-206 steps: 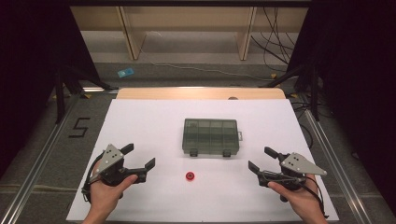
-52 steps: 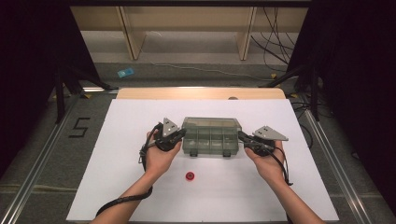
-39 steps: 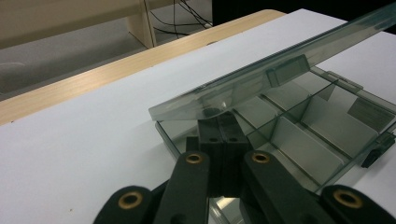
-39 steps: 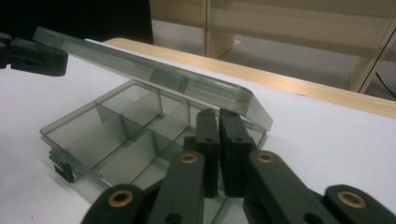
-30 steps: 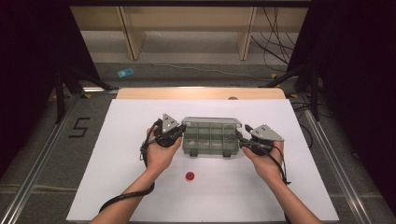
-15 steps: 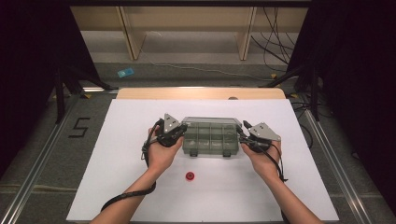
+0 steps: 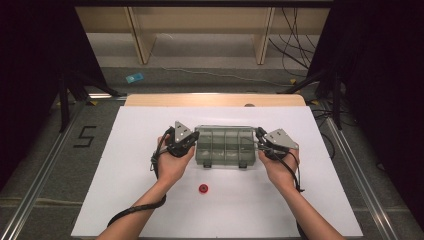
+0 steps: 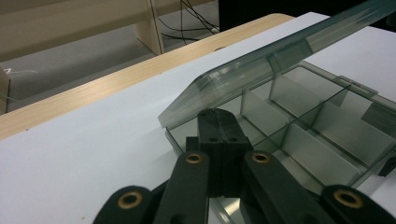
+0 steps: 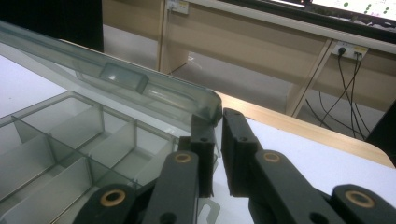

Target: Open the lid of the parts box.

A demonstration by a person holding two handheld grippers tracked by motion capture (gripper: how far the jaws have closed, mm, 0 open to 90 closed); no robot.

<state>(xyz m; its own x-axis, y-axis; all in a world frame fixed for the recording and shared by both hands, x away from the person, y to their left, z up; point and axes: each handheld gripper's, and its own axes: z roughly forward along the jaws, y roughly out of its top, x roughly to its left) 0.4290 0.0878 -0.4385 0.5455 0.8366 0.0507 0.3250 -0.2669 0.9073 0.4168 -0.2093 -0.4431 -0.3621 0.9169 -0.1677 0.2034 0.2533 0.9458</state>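
Note:
A translucent grey-green compartment box sits mid-table on the white board. Its lid is tilted up off the empty compartments. My left gripper is at the box's left end. Its jaws are shut together at the end wall, under the raised lid, with the tips just inside the rim. My right gripper is at the right end, below the lid's corner. Its jaws have just been closing. A narrow gap remains, with the thin end wall in it.
A small red round piece lies on the board in front of the box, between the person's forearms. A wooden strip borders the board's far edge. Beyond it are the floor, shelf legs and cables.
The right gripper has edged in against the box's right end and its jaws have narrowed. The left gripper has stayed at the left end.

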